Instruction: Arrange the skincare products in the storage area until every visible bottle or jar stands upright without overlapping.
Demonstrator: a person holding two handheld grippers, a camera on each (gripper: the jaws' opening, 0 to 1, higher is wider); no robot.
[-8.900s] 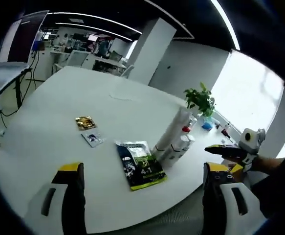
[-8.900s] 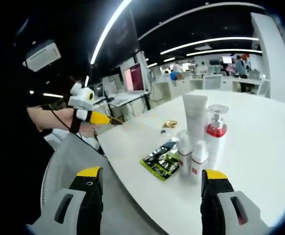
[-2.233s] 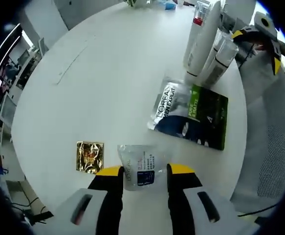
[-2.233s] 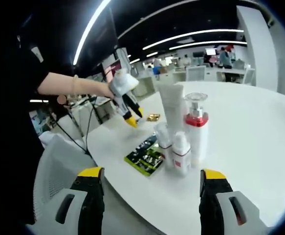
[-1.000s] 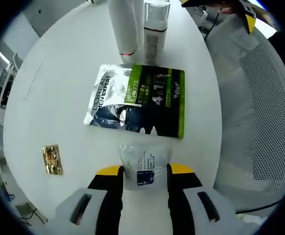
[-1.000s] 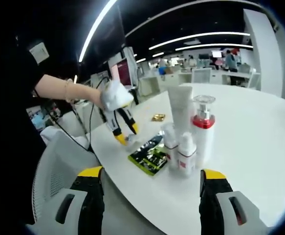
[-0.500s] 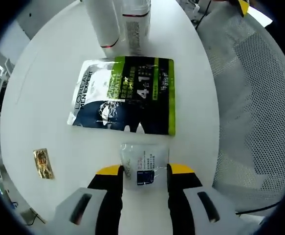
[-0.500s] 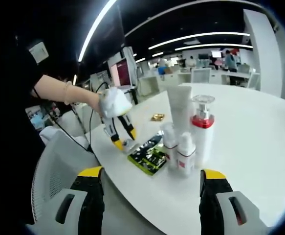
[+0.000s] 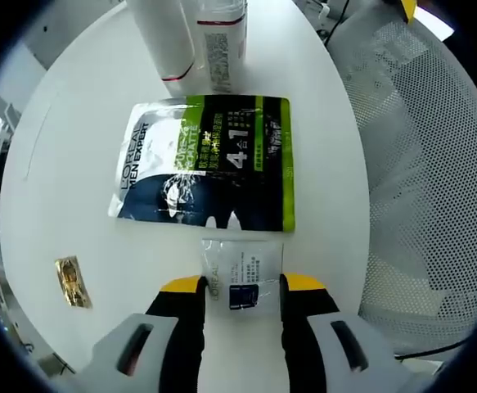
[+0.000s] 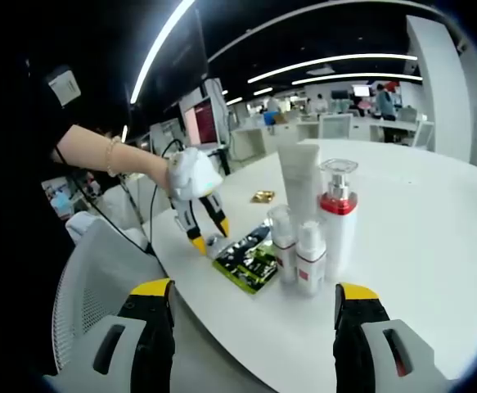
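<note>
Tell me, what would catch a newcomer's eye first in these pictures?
Probably the big green, black and silver L'Oreal sachet lying flat on the round white table, with a small clear sample packet just below it, between the left gripper's yellow-tipped jaws. In the right gripper view, a cluster of upright white bottles, one with a red collar and clear pump cap, stands beside the sachet, and a small gold foil packet lies apart.

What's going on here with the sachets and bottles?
A person holds a gripper in each hand at a round white table. The left gripper is shut on a small clear sachet, low at the table edge beside the green-and-black pouch. The right gripper hangs open, off the table. The bottles stand upright in a cluster.
</note>
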